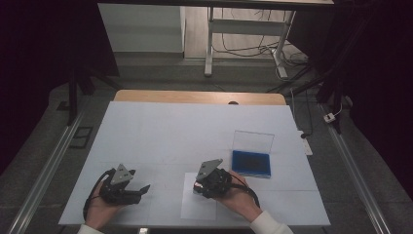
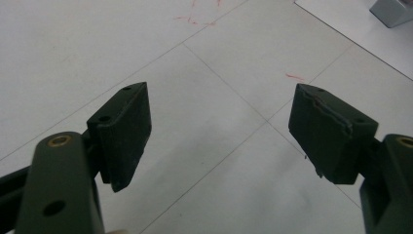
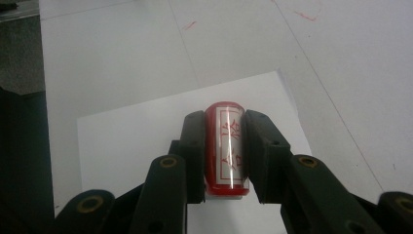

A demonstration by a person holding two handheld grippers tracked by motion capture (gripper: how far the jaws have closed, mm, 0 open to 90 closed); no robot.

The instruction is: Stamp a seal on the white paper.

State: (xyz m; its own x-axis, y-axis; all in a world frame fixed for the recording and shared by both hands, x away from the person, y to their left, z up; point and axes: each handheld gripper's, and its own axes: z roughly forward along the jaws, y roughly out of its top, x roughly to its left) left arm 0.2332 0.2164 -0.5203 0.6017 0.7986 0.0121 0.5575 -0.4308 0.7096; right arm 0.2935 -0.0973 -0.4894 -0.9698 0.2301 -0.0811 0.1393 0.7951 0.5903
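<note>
Left gripper (image 1: 141, 187): your jaws stand wide apart over the bare table (image 1: 160, 131), holding nothing.
Right gripper (image 3: 225, 151): your jaws are clamped on the stamp (image 3: 227, 146).
Stamp: red, held just above the paper (image 3: 131, 131).
Blue case (image 1: 251, 162): lid up, near your right gripper's right.

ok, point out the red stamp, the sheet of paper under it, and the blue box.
red stamp (image 3: 227, 148): right gripper view, on its printed face between the jaws.
sheet of paper (image 3: 131, 136): right gripper view, on the bare part left of the jaws.
blue box (image 1: 251, 163): high view, on the blue base.
</note>
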